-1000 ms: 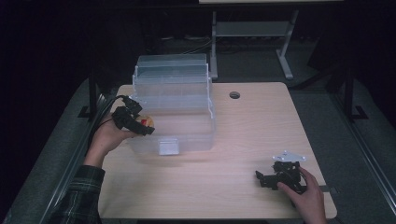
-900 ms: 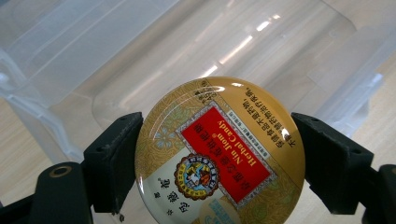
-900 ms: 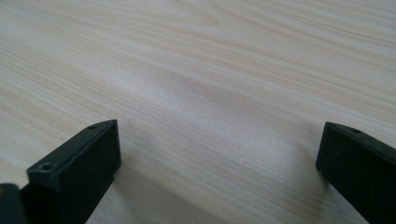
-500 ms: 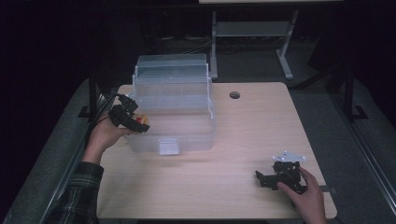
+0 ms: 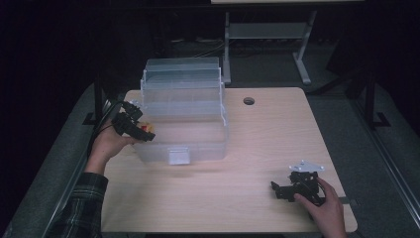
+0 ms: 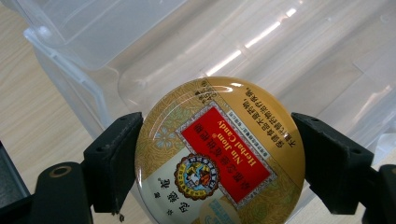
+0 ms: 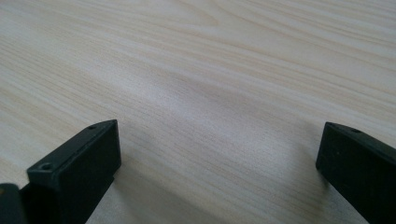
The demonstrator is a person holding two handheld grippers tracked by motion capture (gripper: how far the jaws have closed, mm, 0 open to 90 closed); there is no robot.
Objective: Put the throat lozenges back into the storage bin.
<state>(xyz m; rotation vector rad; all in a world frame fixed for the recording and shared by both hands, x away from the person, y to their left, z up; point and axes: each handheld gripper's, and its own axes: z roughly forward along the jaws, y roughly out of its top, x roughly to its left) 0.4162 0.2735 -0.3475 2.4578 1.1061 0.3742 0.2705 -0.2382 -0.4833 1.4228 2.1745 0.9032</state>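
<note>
1. Left tongs (image 6: 219,154): clamped on round candy tin (image 6: 219,154), at the clear plastic box's (image 5: 185,119) left edge.
2. Right tongs (image 7: 219,154): jaws apart, resting low over the table (image 5: 257,134).
3. Table: pale wood grain; surrounding room dark.

Pale wood table (image 5: 257,198) (round cable hole (image 5: 248,101)), dark room.

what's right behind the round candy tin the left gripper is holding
Behind the round gold-and-red candy tin in the left gripper is the clear plastic storage box, apparently empty there. Whatever lies directly behind the tin is covered.
</note>
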